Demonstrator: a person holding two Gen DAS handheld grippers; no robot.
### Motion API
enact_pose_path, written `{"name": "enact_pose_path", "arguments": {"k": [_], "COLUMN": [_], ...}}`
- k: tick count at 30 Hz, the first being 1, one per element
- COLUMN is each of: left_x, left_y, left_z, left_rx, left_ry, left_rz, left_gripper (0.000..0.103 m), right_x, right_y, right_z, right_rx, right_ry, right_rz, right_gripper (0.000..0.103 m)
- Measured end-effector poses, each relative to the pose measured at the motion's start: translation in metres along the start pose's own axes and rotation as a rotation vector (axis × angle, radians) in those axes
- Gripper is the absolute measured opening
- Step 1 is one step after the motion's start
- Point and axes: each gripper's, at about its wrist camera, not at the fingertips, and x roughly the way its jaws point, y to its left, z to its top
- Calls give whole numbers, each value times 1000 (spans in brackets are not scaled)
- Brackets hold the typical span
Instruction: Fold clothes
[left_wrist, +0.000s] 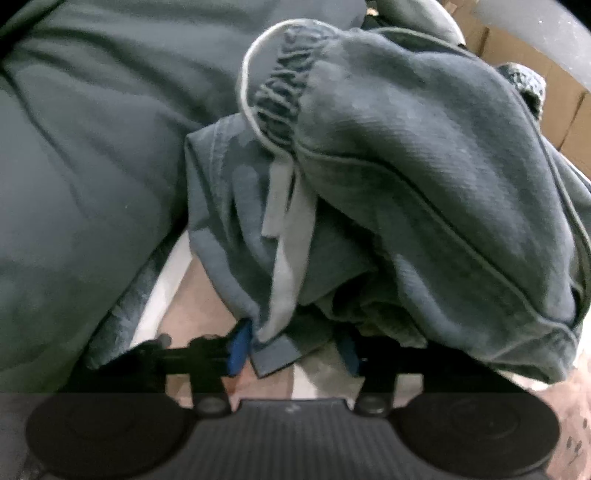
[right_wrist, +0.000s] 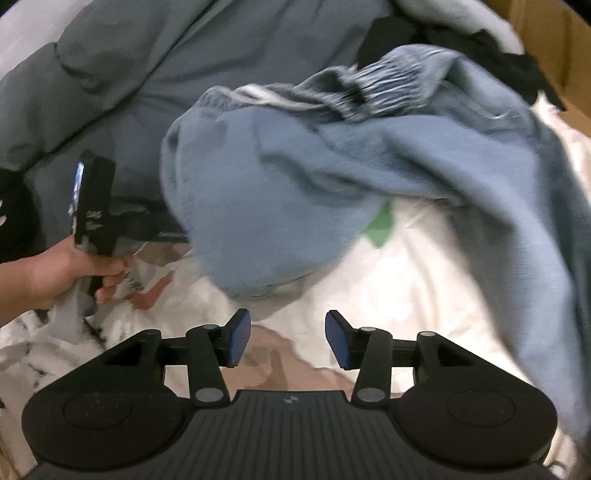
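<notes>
Shorts (left_wrist: 424, 192): blue-grey knit, gathered ribbed waistband, pale piping, flat drawstring.
Left gripper (left_wrist: 291, 347): jaws clenched on the shorts' hem.
Right gripper (right_wrist: 288, 339): released, below the shorts.

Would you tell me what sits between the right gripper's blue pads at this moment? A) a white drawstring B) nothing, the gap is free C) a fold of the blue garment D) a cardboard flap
B: the right gripper stands open, with only white cloth behind the gap and the blue garment hanging beyond the pads.

gripper (right_wrist: 288, 339): black ribbed body | blue pads | silver screws
</notes>
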Motion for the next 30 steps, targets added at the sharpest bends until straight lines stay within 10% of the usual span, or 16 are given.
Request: {"name": "enact_pose_path", "arguments": {"k": [6, 12, 18, 30], "left_x": [-16, -33, -58, -108], "left_y": [5, -1, -10, -74], "left_z": [4, 5, -8, -31], "left_rx": [-51, -63, -163, -241], "left_ry": [-12, -7, -14, 32], "left_rz": [-35, -79, -141, -370], "left_gripper": [15, 12, 11, 10], "right_x": [43, 72, 62, 10], "right_y": [26, 29, 23, 18], "right_z": [-2, 5, 22, 72], "right_rx": [0, 43, -9, -36], "right_ry": [9, -21, -64, -222], "right_rz": [37, -19, -7, 22], "right_gripper": [54, 54, 13, 11]}}
